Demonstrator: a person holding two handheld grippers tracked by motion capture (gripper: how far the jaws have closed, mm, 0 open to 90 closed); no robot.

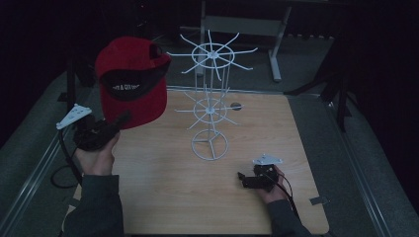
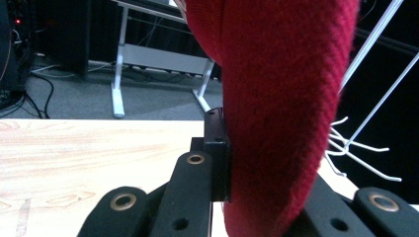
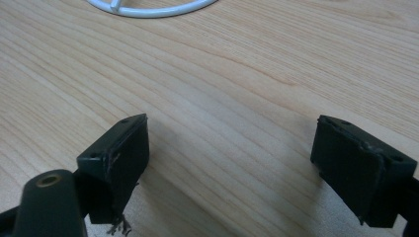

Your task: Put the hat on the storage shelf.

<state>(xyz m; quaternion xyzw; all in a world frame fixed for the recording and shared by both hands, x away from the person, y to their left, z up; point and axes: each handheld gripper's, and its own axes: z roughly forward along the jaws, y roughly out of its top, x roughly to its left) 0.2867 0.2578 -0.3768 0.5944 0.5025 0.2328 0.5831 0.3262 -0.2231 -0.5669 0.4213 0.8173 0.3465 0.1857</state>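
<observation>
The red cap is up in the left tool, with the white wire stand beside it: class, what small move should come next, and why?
Probably carry the red cap a little rightwards toward the white wire stand and its upper arms. The left tool is clamped on the cap's brim, holding it clear of the table, while the right tool rests open and idle.

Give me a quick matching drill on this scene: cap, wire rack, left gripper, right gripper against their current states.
Things:
1. red cap
2. white wire rack
3. left gripper
4. right gripper

States:
A. open, nothing between its jaws, low over the table
B. held up off the table
C. standing upright on the wooden table
D. shut on the cap

Pairs: 1-B, 2-C, 3-D, 4-A
</observation>
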